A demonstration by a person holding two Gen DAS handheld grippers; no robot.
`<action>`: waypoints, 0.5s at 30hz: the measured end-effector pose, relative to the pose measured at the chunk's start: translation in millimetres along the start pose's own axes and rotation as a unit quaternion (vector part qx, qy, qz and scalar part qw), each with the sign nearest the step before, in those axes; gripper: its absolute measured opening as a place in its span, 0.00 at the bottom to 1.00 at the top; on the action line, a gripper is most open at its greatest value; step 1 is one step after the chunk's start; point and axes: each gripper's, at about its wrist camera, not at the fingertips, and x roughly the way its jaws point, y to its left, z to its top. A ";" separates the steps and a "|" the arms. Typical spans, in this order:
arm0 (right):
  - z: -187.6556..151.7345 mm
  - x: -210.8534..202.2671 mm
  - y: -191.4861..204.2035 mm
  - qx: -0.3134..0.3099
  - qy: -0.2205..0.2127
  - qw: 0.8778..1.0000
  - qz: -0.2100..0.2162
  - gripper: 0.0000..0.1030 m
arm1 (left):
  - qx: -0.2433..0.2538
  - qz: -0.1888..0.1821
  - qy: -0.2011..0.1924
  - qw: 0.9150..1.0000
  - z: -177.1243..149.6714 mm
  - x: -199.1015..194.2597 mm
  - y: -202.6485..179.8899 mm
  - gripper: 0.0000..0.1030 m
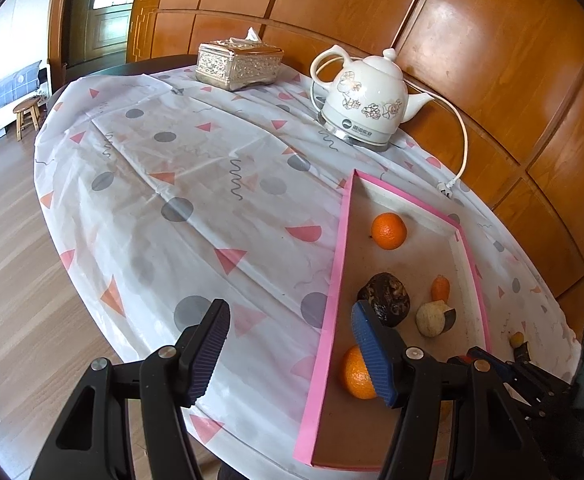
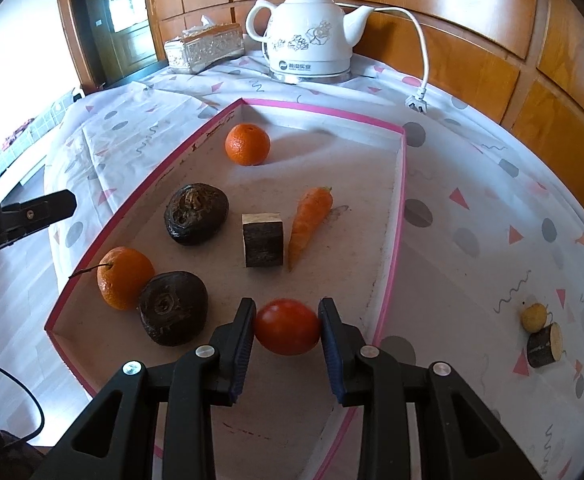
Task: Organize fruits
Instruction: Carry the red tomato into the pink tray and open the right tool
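Observation:
A pink-rimmed box lid (image 2: 400, 184) lies on the table; it also shows in the left wrist view (image 1: 334, 280). In it lie two oranges (image 2: 247, 145) (image 2: 123, 278), two dark wrinkled fruits (image 2: 196, 213) (image 2: 173, 308), a dark cut block (image 2: 263, 240) and a carrot (image 2: 308, 224). My right gripper (image 2: 287, 330) is shut on a red tomato (image 2: 287, 326) above the lid's near end. My left gripper (image 1: 292, 356) is open and empty, over the lid's left edge; one of its fingers (image 2: 47, 204) shows in the right wrist view.
A white kettle (image 2: 312, 36) with its cord and plug (image 2: 416, 102) and a silver tissue box (image 2: 203, 46) stand at the back of the table. A small yellow fruit (image 2: 534, 316) and a dark cut piece (image 2: 546, 344) lie on the patterned cloth right of the lid.

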 end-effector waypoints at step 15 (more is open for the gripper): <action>-22.4 -60.9 -47.1 0.103 -0.077 0.991 -0.037 0.43 | 0.029 -0.020 0.000 0.999 -3.9 -7.7 -16.8 0.64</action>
